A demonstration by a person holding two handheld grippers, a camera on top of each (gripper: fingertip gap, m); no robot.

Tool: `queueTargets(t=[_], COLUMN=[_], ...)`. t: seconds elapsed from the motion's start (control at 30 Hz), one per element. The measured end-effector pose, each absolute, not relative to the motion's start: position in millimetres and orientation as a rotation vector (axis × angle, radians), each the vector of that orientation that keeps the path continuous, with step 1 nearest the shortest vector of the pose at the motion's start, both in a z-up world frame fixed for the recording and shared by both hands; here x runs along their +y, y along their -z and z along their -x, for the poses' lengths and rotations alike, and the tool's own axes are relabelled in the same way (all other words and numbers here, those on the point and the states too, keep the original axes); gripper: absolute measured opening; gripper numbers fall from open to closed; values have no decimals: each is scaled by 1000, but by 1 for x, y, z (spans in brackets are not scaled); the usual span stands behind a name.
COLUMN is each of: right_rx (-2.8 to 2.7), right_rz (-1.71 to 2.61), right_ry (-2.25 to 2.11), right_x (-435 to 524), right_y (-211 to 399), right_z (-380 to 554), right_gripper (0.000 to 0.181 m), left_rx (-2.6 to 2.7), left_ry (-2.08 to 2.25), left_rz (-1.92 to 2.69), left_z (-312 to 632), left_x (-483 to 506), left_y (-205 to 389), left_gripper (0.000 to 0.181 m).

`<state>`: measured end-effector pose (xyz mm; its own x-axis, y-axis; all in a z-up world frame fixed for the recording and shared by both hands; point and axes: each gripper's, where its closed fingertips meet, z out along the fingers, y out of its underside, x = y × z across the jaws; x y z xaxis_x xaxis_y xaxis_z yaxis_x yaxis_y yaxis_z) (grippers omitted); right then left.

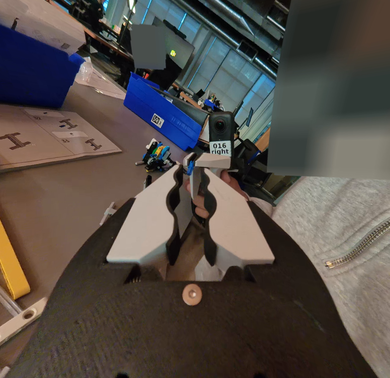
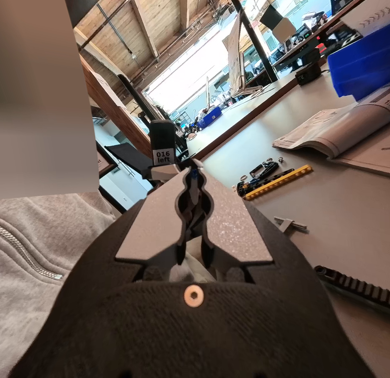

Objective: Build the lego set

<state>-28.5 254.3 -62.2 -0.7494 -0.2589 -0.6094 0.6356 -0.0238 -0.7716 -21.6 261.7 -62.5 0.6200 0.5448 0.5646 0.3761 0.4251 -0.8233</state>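
The left tongs (image 1: 190,173) and right tongs (image 2: 195,172) meet tip to tip above the tabletop (image 1: 84,199), both nearly closed around a small blue lego pin (image 1: 190,167). A partly built lego model (image 1: 157,156) sits near the blue bin (image 1: 164,114).

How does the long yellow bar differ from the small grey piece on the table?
The yellow bar is long, straight, with a row of holes; the grey piece is short and cross-shaped. The bar lies beside black parts; the grey piece lies alone. Both lie flat on the table.
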Motion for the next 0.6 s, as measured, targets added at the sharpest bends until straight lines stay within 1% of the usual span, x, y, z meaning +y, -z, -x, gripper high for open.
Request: queueTargets(t=[0.13,0.33,0.6], right_rx=[1593,1561,1548], right_rz=[-402,-389,-373], right_ry=[1835,1819,1808], right_x=[255,255,255], right_y=[60,57,56], right_z=[29,25,22], right_gripper=[2,2,2], left_rx=[-950,-932,-907], left_ry=[-103,-77,-29], left_rz=[1179,1152,1087], left_z=[22,20,19], left_x=[266,268,264], left_y=[66,63,57], left_gripper=[16,1,1])
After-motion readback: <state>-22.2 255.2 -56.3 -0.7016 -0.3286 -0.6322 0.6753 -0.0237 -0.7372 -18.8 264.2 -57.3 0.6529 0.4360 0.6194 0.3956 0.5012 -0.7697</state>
